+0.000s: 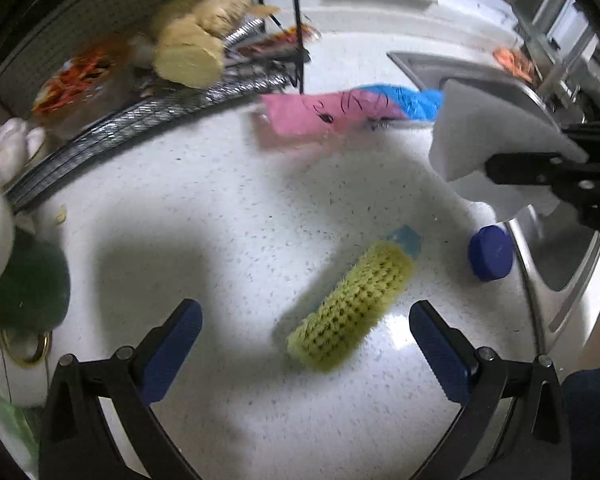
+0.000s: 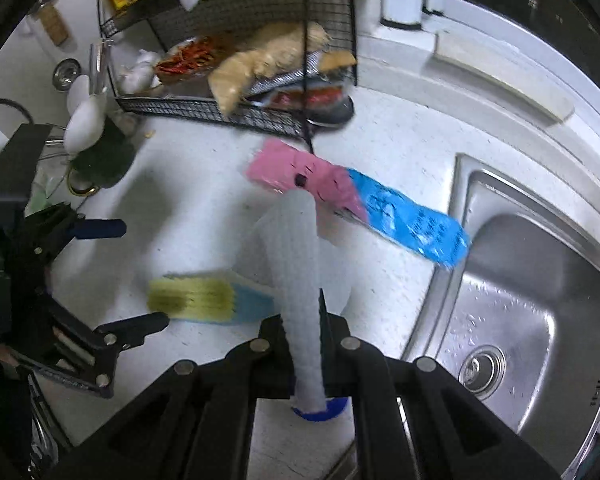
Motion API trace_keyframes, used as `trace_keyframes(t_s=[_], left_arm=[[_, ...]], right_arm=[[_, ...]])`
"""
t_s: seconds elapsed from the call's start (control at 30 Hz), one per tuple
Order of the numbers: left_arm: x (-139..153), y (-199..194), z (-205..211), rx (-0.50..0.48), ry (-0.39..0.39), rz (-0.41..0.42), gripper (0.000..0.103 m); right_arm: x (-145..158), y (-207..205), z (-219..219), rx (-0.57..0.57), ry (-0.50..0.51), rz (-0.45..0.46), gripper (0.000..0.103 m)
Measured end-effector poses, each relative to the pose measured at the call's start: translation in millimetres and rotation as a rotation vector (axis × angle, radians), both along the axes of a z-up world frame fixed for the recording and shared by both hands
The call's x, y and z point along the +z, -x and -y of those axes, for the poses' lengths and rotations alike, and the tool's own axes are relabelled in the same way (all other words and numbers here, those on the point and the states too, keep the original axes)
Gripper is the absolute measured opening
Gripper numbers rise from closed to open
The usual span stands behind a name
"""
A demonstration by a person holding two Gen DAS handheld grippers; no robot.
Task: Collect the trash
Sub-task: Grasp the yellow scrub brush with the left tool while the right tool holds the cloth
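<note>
My left gripper [image 1: 306, 330] is open above the white countertop [image 1: 204, 208], its blue pads either side of a yellow scrub brush with a light-blue handle [image 1: 354, 306]; the brush also shows in the right wrist view [image 2: 204, 300]. My right gripper [image 2: 304, 340] is shut on a white sponge [image 2: 300, 272], held above the counter; the sponge appears at the right of the left wrist view [image 1: 496, 132]. A blue bottle cap [image 1: 491, 253] lies by the sink rim, partly hidden under the right gripper in its own view [image 2: 320, 410]. A pink and blue wrapper [image 2: 356, 200] lies flat beyond the brush.
A steel sink [image 2: 532, 292] is on the right. A black wire rack [image 2: 236, 112] holding ginger [image 1: 192, 56], chillies and garlic stands at the back. A dark green round object [image 1: 32, 284] and white items sit at the left. A window sill runs behind.
</note>
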State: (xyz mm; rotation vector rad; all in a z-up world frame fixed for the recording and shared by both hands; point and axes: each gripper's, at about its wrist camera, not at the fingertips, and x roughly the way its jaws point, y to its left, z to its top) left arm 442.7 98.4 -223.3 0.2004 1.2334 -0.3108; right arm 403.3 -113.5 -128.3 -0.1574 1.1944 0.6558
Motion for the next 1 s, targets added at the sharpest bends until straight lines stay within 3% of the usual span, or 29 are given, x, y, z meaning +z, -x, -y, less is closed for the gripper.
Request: trace_keyframes(t_s=[0.33,0.5,0.57,0.63,0.8,1.0], left_arm=[[-34.1,-15.2,19.7,-0.100,0.004,-0.061,0.103],[-42.4,-13.6,31.6,-0.115,-0.061,-0.045,0.088],[-38.2,-10.3,34.2,-0.120,-0.050,-0.038,0.061],[-33.5,-7.6,36.7,-0.110,-0.023,-0.038,0.045],[-30.5,-0.7,36.7,-0.020,-0.017,-0.043,0.040],[-0.9,12.1,31.2,0.115,0.031,-0.011,0.038]], right_arm=[[-17.2,-11.1,7.8,-0.021,0.005,-0.027,0.005],[-17.3,-12.1,7.4,-0.025,-0.001,-0.034,0.005],[-18.3,-13.1,8.9,-0.033,-0.010,-0.044,0.006],[-19.7,-13.3,9.8,-0.036,-0.018,-0.053,0.006],[-14.8,-8.9,5.8,-0.013,-0.029,-0.043,0.005],[-3.1,3.6,0.5,0.004,-0.027,-0.011,0.005]])
